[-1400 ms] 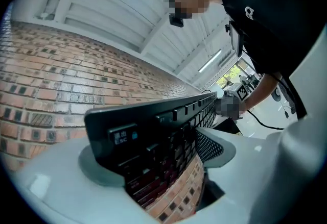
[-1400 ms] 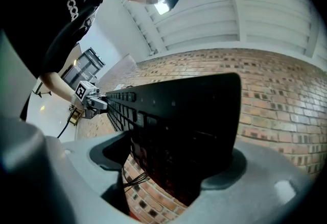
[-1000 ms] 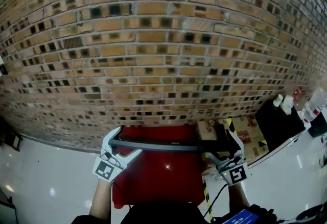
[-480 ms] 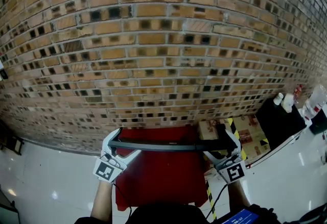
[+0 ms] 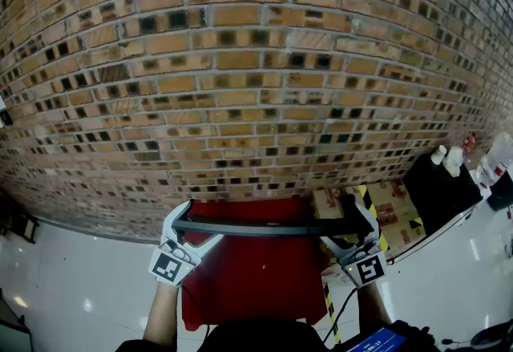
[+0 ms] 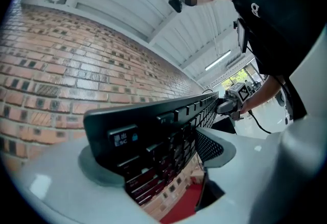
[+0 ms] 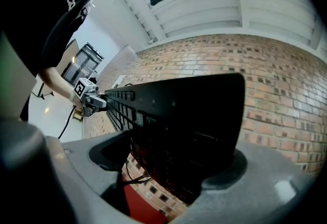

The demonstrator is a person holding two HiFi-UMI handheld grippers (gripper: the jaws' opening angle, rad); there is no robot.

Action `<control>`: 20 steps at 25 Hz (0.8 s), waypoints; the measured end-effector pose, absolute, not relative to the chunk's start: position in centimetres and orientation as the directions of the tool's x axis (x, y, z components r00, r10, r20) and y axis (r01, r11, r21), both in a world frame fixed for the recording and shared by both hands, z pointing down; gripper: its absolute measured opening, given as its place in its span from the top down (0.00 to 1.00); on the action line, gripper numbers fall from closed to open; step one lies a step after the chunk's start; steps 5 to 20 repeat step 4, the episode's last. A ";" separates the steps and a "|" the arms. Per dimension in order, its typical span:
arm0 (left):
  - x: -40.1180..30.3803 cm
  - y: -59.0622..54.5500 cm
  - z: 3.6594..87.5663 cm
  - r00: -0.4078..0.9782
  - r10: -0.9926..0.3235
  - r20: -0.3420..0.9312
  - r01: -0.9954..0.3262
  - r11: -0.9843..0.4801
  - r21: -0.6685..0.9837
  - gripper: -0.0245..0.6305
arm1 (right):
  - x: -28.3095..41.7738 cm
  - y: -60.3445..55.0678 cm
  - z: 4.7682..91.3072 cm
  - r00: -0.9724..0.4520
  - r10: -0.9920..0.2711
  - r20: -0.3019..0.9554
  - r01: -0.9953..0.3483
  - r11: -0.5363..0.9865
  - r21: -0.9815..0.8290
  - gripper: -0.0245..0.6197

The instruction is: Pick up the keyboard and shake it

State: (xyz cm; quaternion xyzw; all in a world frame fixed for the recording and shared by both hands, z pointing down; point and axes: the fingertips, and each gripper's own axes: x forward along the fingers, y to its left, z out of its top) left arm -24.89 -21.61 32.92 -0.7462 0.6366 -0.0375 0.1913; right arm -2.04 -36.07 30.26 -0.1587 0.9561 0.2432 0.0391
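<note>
Holding kbd up in the air w/ both grippers, one on each short end.

Nearest, at bottom of head view: two forearms, then marker cubes, then jaws.

L gripper: clamped on kbd's left end. Per left gripper view, jaws narrow, pads pressed on both faces at the Esc corner, nothing else between them.

R gripper: same on the right end. Per right gripper view, that end wedged firmly between both pads.

Hands about level and symmetric, neither nearer to kbd than the other.

Key relation: long axis L–R, straight across the body, spanning gripper to gripper. Kbd inboard of each, i.e. to the right of L and to the left of R. Edge-on from the head, so just a thin dark bar. Key face prob. turned down or toward the body, but tilt hard to judge thru the fisheye.

Below kbd: red mat, well apart from it, not touching. Pick-up looks done; shake step in hand or about to start.

For the shake: both hands to move together, same direction, same beat. Otherwise twist at the ends, and risk of a corner slipping off the pads.

Farther out: box w/ hazard tape just right of mat, black table w/ bottles beyond that, white floor at left, brick wall filling the back.
</note>
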 end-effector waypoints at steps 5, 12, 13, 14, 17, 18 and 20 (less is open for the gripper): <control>-24.8 -22.0 36.3 0.175 -0.972 -0.154 -0.955 -0.130 -0.266 0.30 | -2.2 -36.6 33.8 -0.950 -0.302 -0.076 -0.306 0.858 0.413 0.32; -24.8 -22.0 36.3 0.175 -0.972 -0.154 -0.955 -0.130 -0.266 0.30 | -2.2 -36.6 33.8 -0.950 -0.302 -0.076 -0.306 0.858 0.413 0.32; -24.8 -22.0 36.3 0.175 -0.972 -0.154 -0.955 -0.130 -0.266 0.30 | -2.2 -36.6 33.8 -0.950 -0.302 -0.076 -0.306 0.858 0.413 0.32; -24.8 -22.0 36.3 0.175 -0.972 -0.154 -0.955 -0.130 -0.266 0.30 | -2.2 -36.6 33.8 -0.950 -0.302 -0.076 -0.306 0.858 0.413 0.32; -24.8 -22.0 36.3 0.175 -0.972 -0.154 -0.955 -0.130 -0.266 0.30 | -2.2 -36.6 33.8 -0.950 -0.302 -0.076 -0.306 0.858 0.413 0.32; -24.8 -22.0 36.3 0.175 -0.972 -0.154 -0.955 -0.130 -0.266 0.30 | -2.2 -36.6 33.8 -0.950 -0.302 -0.076 -0.306 0.858 0.413 0.32; -24.8 -22.0 36.3 0.175 -0.972 -0.154 -0.955 -0.130 -0.266 0.30 | -2.2 -36.6 33.8 -0.950 -0.302 -0.076 -0.306 0.858 0.413 0.32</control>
